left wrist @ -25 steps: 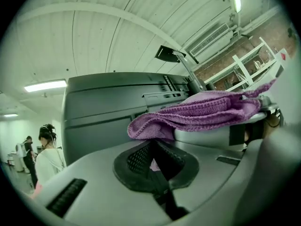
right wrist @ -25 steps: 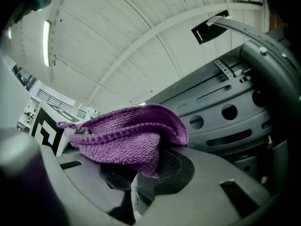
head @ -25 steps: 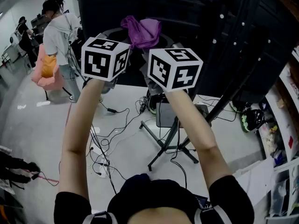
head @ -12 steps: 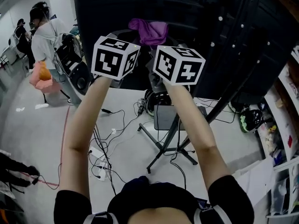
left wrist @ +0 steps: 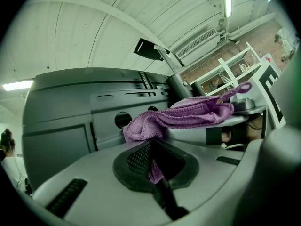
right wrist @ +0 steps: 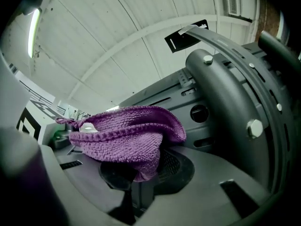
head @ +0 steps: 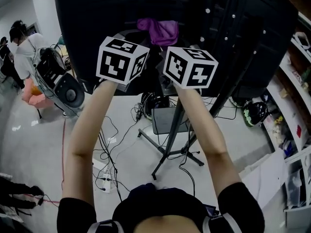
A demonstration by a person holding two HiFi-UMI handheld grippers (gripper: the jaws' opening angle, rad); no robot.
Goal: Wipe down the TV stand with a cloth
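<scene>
Both grippers are raised in front of the dark back of a TV [head: 92,18] on its stand. A purple knitted cloth [head: 158,29] is stretched between them, above the two marker cubes [head: 121,59]. In the left gripper view my left gripper [left wrist: 153,167] is shut on a corner of the cloth [left wrist: 188,117], which runs off to the right toward the other gripper. My right gripper [right wrist: 140,173] is shut on a bunched fold of the cloth [right wrist: 124,138]. The stand's thick bolted column [right wrist: 230,102] rises close on the right of that gripper.
The stand's black legs [head: 167,152] spread on the white floor among cables and a power strip [head: 107,181]. A grey box [head: 165,120] sits by the legs. Shelves [head: 296,130] line the right side. A person [head: 22,50] stands far left, beside a round black device [head: 68,89].
Both grippers, still holding the cloth, have moved slightly right and closer to the TV's back. The person at the left now shows farther left in the head view.
</scene>
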